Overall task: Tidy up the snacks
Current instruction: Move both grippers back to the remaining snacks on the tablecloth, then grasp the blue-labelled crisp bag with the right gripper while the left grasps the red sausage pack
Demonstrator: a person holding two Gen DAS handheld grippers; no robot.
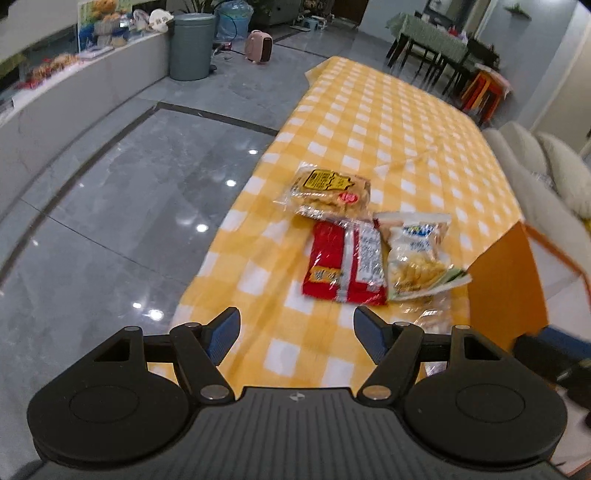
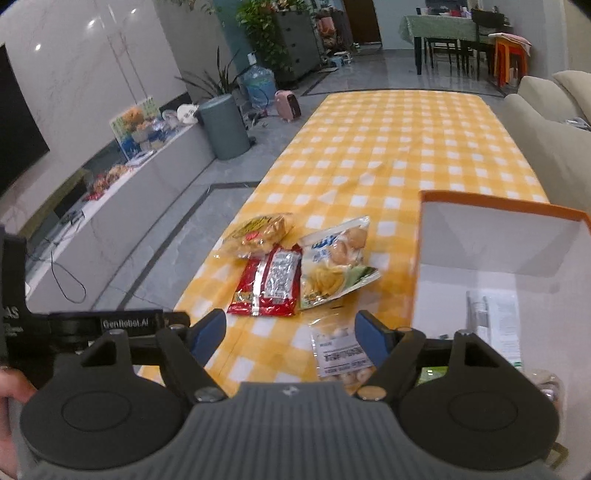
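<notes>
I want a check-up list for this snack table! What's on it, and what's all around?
Surface: yellow checked tablecloth, mostly bare.
Job's things: yellow-label snack bag, red snack packet, white-and-green snack bag, clear snack pouch nearest; orange-rimmed box open, something inside.
Clutter: nothing seen.
Grippers: left gripper and right gripper open, holding nothing.
Cables: black cable by the low white cabinet.
Surroundings: grey bin, pink heater, water jug, sofa, dining table.
</notes>
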